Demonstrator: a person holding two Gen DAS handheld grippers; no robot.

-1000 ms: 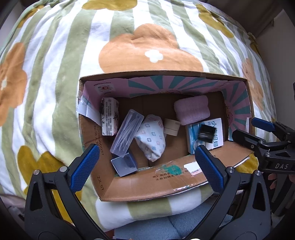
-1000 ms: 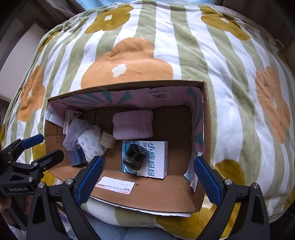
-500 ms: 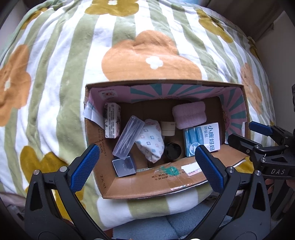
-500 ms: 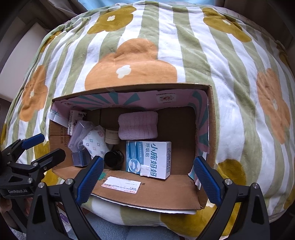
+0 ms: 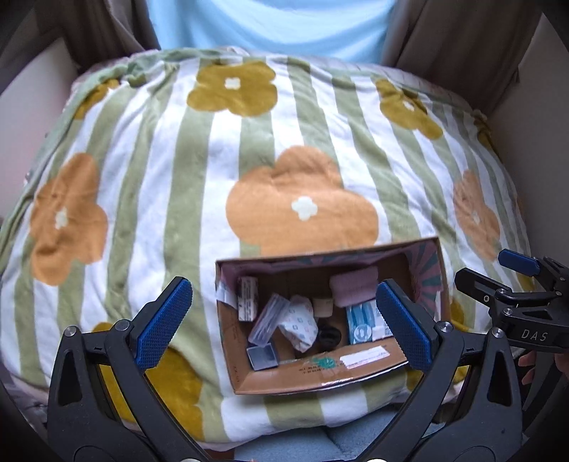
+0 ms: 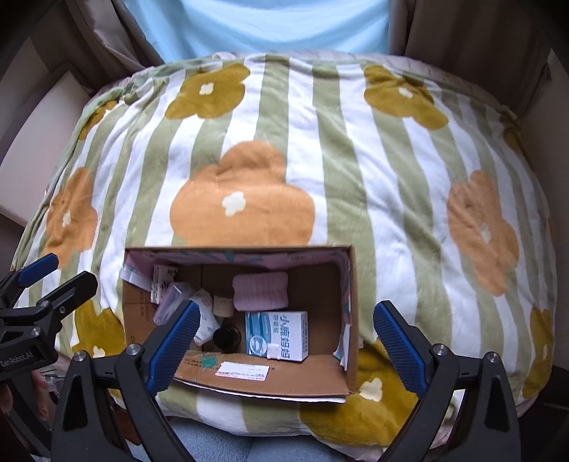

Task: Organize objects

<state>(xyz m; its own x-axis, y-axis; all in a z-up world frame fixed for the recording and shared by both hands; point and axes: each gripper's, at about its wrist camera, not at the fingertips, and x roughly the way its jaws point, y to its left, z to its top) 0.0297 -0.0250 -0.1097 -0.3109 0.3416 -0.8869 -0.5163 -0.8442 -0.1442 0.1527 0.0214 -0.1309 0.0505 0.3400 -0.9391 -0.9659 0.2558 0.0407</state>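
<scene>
An open cardboard box [image 5: 320,376] [image 6: 256,376] sits on a flower-patterned blanket [image 5: 284,177] [image 6: 320,160]. Inside lie a blue-and-white carton [image 6: 275,336] [image 5: 362,320], a pink folded cloth [image 6: 261,291] [image 5: 352,286], a black round jar [image 6: 227,337] [image 5: 329,334], a tape roll [image 6: 222,306], a patterned pouch [image 5: 300,321], a clear case [image 5: 268,320], a small grey box [image 5: 262,356] and a white packet [image 5: 248,298]. My left gripper [image 5: 284,320] and right gripper [image 6: 284,337] are open and empty, held above the box's near side.
The blanket covers a bed that fills both views. A light blue sheet [image 6: 256,25] and beige curtains [image 5: 462,35] stand at the far end. The right gripper also shows in the left wrist view [image 5: 512,284], and the left gripper in the right wrist view [image 6: 39,284].
Both grippers have pulled up and back from the box, which now looks smaller. The black jar rolled off the blue carton onto the box floor beside it.
</scene>
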